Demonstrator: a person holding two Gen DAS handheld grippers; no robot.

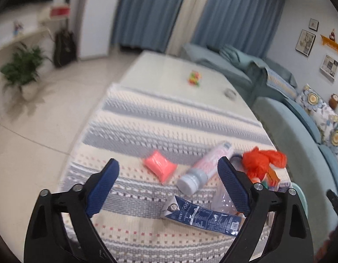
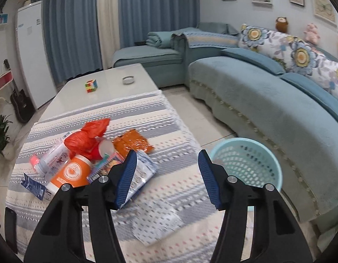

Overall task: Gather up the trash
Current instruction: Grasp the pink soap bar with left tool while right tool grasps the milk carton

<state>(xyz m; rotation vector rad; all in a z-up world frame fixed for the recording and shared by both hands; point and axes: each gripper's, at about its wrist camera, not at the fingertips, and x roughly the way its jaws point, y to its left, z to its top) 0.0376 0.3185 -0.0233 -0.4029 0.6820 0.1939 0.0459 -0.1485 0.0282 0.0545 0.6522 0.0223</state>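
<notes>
Trash lies clustered on the surface: a crumpled red bag (image 2: pixel 85 140), an orange cup (image 2: pixel 70 173) on its side, a pink-capped bottle (image 1: pixel 204 166), a flattened blue carton (image 1: pixel 201 217), and an orange wrapper (image 2: pixel 134 142). A turquoise basket (image 2: pixel 245 164) stands beside its right edge.

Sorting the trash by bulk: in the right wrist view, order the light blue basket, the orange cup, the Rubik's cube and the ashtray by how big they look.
1. light blue basket
2. orange cup
3. ashtray and Rubik's cube: look alike, unranked; both sit far off, so nearness skews this.
</notes>
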